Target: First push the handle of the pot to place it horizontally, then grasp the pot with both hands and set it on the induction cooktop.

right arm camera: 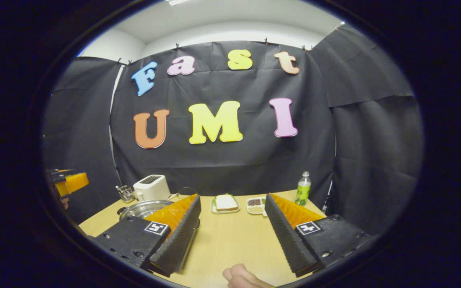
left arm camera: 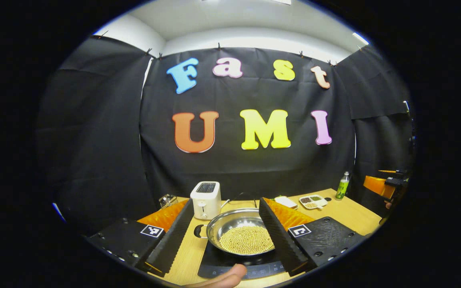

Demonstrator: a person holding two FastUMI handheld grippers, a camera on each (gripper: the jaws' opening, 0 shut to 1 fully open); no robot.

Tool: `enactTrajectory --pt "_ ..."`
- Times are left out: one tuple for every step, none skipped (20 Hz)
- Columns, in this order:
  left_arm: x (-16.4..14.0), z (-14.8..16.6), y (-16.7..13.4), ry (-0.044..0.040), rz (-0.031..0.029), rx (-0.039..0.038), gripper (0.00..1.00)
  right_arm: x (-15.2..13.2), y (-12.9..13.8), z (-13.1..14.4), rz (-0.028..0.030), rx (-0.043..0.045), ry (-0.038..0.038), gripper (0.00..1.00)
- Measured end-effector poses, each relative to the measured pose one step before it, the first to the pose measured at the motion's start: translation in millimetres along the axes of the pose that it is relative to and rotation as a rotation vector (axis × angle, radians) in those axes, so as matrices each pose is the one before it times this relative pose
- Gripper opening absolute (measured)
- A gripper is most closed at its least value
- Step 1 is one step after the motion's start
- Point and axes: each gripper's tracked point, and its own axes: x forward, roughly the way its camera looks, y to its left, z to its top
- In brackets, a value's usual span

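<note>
A steel pot [left arm camera: 238, 230] holding yellow beans rests on the black induction cooktop [left arm camera: 218, 269] on the wooden table. Its small loop handle [left arm camera: 199, 231] points to the left in the left gripper view. My left gripper [left arm camera: 226, 202] is open, with a finger on either side of the pot and the right finger covering the pot's right rim. Neither finger presses on it. The pot [right arm camera: 142, 208] also shows at the left of the right gripper view, partly behind a finger. My right gripper [right arm camera: 233, 199] is open over bare table, holding nothing.
A white toaster [left arm camera: 205, 199] stands behind the pot, with a glass holder [right arm camera: 125, 194] beside it. A plate of bread [right arm camera: 225, 203], a dish of grains [right arm camera: 256, 205] and a green bottle [right arm camera: 303, 188] line the back. A thumb [left arm camera: 222, 278] shows at the bottom.
</note>
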Motion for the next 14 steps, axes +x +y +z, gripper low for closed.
enactTrajectory --pt "-8.86 8.44 -9.63 -0.01956 -0.00655 -0.00092 0.97 -10.97 -4.52 5.64 -0.00229 -0.00379 -0.01213 1.00" --pt "-9.56 10.68 -10.88 -0.02402 -0.01159 -0.00953 0.97 -10.49 -4.11 4.49 -0.00142 -0.00466 -0.00831 1.00" --pt "-7.56 6.63 -12.83 -0.02076 -0.00607 -0.01273 0.97 -10.41 -2.76 6.62 0.00620 -0.00471 -0.01295 1.00" --pt "-9.89 7.68 -6.03 -0.01596 0.00024 -0.01149 0.97 -10.02 -4.63 6.40 -0.00130 -0.00305 -0.01314 1.00" --pt "-7.98 5.49 -8.12 -0.00863 -0.00635 -0.00471 0.97 -9.71 -4.77 5.75 -0.00562 -0.00323 -0.01148 1.00" --pt "-7.12 2.36 -7.23 -0.00342 -0.00896 0.00253 0.97 -10.67 -3.01 7.52 -0.00007 0.00104 -0.01816 1.00" --pt "-7.20 1.41 -7.52 -0.00238 -0.00836 0.01082 0.97 -10.12 -0.51 8.50 0.00431 0.00027 -0.01756 1.00" --pt "-4.62 3.35 -4.17 -0.00472 -0.00152 0.01037 0.97 -9.59 -2.95 6.23 -0.00212 0.00019 -0.01447 1.00" --pt "-4.00 3.36 -4.65 -0.01520 -0.00068 0.01130 0.97 -10.16 -2.41 7.07 -0.00028 0.00011 -0.01344 1.00" --pt "-2.23 0.56 -3.74 -0.00571 -0.00522 0.00763 0.97 -8.35 -2.06 6.99 -0.00108 0.00193 -0.01215 1.00" --pt "-4.38 -1.81 -4.19 0.00454 -0.00326 -0.00346 0.97 -8.62 -3.47 5.65 -0.00822 0.00060 -0.00962 1.00" --pt "-5.91 -1.65 -3.91 0.00198 -0.00356 -0.00624 0.97 -9.54 -2.96 5.09 -0.00378 -0.00384 -0.01260 1.00" --pt "-6.14 1.41 -1.31 -0.00539 0.00146 -0.00697 0.97 -7.54 -3.51 5.01 -0.00552 -0.00630 -0.01358 0.99" --pt "-7.42 2.78 0.44 -0.01260 0.00206 -0.00383 0.97 -7.77 -3.25 3.08 -0.00121 -0.00961 -0.01378 1.00"
